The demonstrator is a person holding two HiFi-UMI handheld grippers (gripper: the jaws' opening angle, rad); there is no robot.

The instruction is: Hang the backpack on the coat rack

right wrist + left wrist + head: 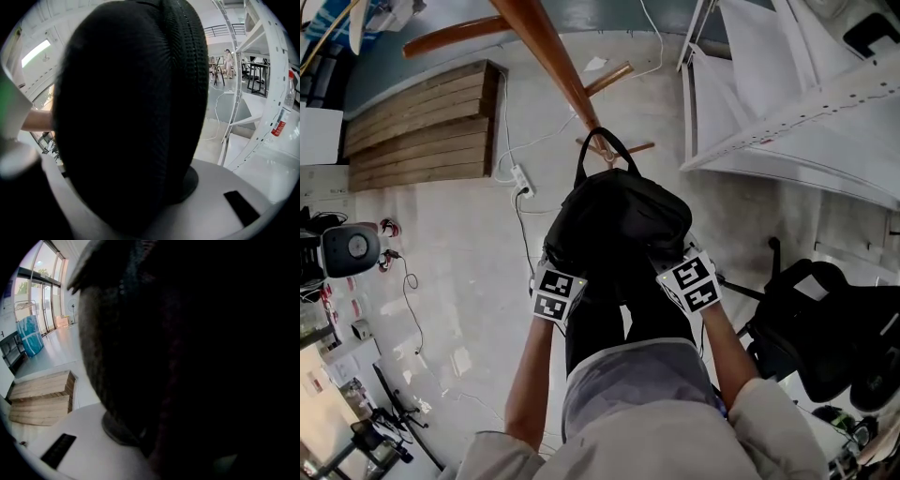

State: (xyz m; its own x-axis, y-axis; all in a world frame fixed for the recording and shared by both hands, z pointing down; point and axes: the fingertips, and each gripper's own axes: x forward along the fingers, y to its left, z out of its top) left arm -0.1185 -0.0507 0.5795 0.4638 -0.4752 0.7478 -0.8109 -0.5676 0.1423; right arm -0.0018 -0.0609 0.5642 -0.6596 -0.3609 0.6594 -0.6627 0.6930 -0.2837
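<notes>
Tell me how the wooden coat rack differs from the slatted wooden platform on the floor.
The reddish-brown wooden coat rack is a glossy round pole with pegs; the pale slatted wooden platform is flat, matt planks. The coat rack stands upright; the platform lies on the floor. The black backpack's handle loop sits at one of the coat rack's pegs; the platform stands apart from it. Both are wood.
</notes>
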